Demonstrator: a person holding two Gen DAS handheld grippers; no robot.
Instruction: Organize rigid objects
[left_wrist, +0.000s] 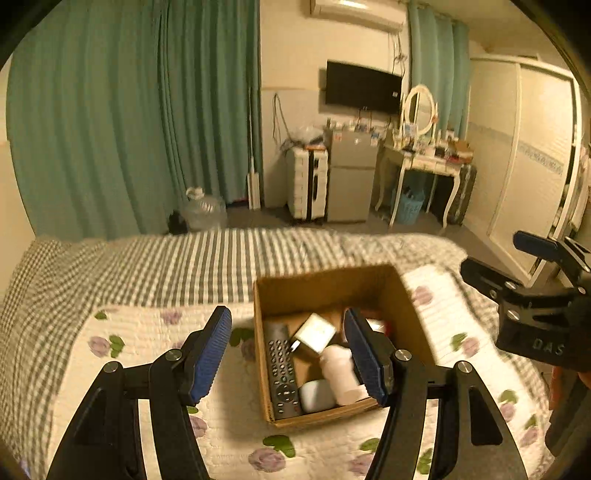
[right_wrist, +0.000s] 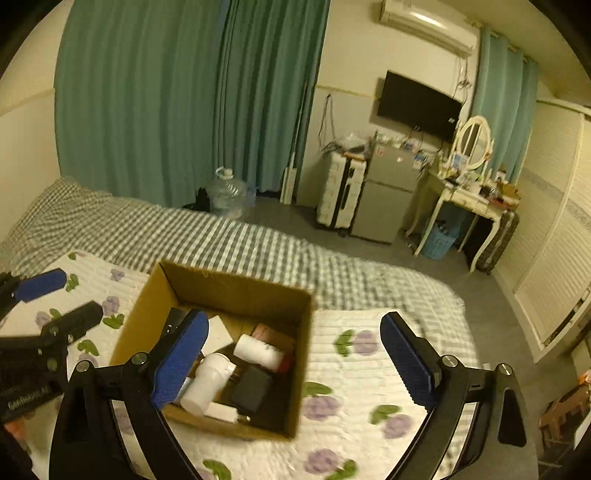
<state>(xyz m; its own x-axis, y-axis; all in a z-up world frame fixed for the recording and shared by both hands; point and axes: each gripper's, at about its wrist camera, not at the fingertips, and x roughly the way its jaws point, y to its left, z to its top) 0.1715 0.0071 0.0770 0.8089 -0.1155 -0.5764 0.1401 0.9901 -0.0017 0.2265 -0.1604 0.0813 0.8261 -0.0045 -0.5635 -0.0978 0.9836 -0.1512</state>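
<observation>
Cardboard box (right_wrist: 221, 295) on bed (left_wrist: 147, 266), holding remote (left_wrist: 281, 369), bottles, charger. Left claw (left_wrist: 290, 354) and right claw (right_wrist: 291, 365) hover above box, both released, empty. Risk: soft quilt lets box tip if rim nudged.

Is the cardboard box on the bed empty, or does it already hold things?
Holding things. The cardboard box contains a remote control, a white charger, white bottles and a black block.

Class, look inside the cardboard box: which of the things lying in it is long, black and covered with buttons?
The remote control, lying along the left wall of the cardboard box. The things beside it, like the charger and bottle, are white and buttonless.
</observation>
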